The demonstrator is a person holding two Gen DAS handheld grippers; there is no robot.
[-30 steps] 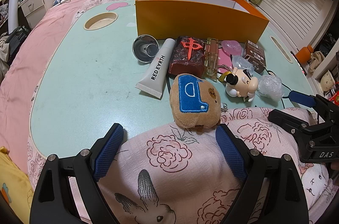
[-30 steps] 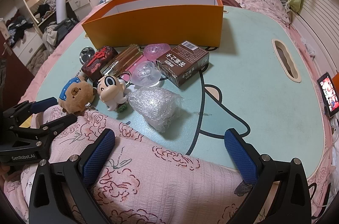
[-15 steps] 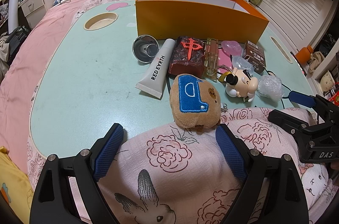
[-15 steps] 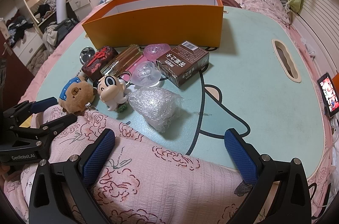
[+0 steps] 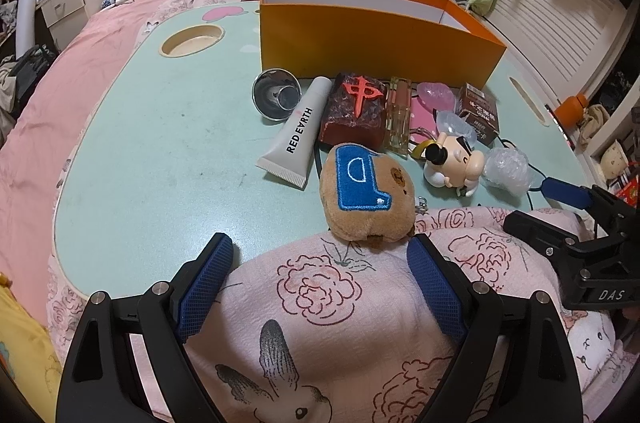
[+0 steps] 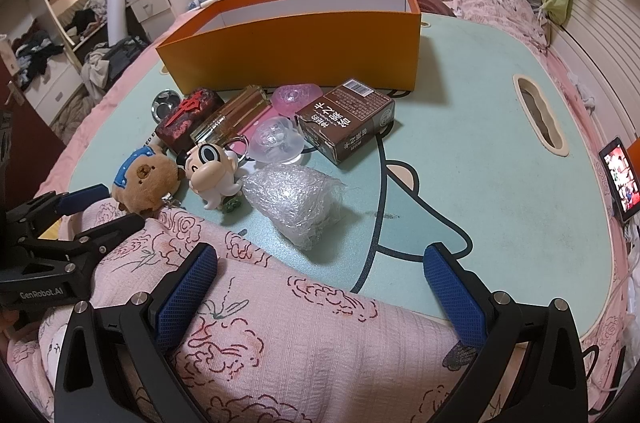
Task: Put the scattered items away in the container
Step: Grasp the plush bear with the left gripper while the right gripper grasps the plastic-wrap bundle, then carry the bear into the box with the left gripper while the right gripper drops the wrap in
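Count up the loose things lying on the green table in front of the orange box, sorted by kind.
Soft or figure toys: 2, brown plush bear, white cartoon figurine
Clear plastic pieces: 3, pink dome, clear dome, bubble-wrap bundle
Boxes and blocks: 3, brown carton, dark red mahjong block, amber clear case
White squeeze tube: 1
Small steel cup: 1
Total: 10

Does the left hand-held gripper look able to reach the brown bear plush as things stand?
Probably yes. The left hand-held gripper is open and empty, and the brown bear plush lies just ahead of its fingertips at the table's near edge, nothing between them but the pink floral blanket.
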